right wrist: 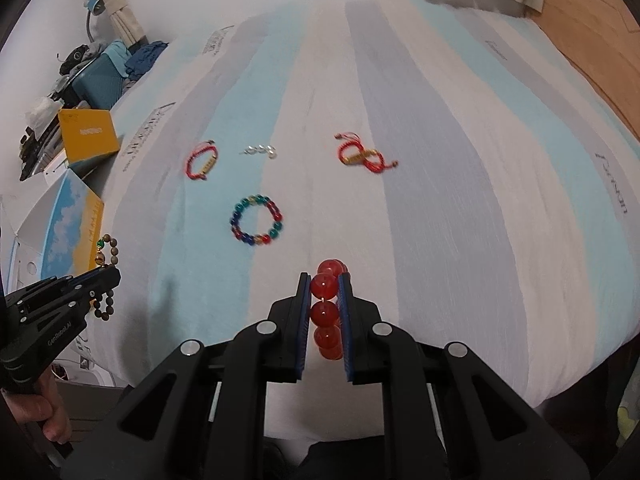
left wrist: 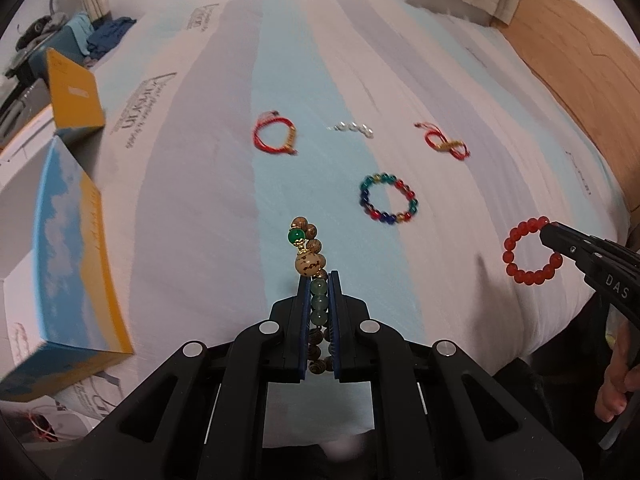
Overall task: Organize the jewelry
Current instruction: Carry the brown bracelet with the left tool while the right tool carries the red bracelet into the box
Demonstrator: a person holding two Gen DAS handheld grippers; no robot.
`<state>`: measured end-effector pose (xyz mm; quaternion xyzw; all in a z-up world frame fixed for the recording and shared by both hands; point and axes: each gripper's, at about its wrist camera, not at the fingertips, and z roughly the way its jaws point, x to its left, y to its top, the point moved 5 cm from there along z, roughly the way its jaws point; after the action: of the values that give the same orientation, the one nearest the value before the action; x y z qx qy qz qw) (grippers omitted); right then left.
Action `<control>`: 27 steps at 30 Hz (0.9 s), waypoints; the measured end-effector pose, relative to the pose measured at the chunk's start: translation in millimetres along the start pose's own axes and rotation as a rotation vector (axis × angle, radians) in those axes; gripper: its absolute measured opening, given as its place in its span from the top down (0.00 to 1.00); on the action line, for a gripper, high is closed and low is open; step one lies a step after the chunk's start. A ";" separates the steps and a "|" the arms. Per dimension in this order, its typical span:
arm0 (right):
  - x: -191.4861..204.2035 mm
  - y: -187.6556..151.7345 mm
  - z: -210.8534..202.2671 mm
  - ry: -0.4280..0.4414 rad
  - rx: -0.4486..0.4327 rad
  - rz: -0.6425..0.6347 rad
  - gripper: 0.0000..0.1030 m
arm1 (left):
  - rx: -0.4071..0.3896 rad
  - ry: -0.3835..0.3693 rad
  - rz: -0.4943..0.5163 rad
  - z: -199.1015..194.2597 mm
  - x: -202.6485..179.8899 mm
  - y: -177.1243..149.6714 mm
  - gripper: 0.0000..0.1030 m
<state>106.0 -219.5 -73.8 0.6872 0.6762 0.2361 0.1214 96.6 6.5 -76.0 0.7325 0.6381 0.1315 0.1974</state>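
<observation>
My left gripper (left wrist: 319,276) is shut on a brown and green wooden bead bracelet (left wrist: 308,248) and holds it above the bed's near edge; it also shows in the right wrist view (right wrist: 105,258). My right gripper (right wrist: 325,278) is shut on a red bead bracelet (right wrist: 326,300), which also shows in the left wrist view (left wrist: 530,250). On the striped bed sheet (left wrist: 200,208) lie a multicoloured bead bracelet (left wrist: 389,199), a red cord bracelet (left wrist: 276,137), a knotted red cord bracelet (left wrist: 444,142) and a small silver bead piece (left wrist: 354,128).
A blue and yellow open box (left wrist: 64,264) stands at the bed's left edge, with its yellow lid (left wrist: 74,94) propped behind it. Cluttered furniture stands beyond on the left. A wooden headboard (left wrist: 572,60) lines the right side.
</observation>
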 end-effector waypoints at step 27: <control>244.5 62.2 -28.4 0.164 -0.068 -0.234 0.88 | -0.108 0.165 -0.186 -107.9 191.7 5.0 0.93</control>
<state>140.0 13.9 20.1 0.5776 0.7511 0.2981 0.1157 82.1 208.2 10.7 0.6452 0.7094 0.2063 0.1947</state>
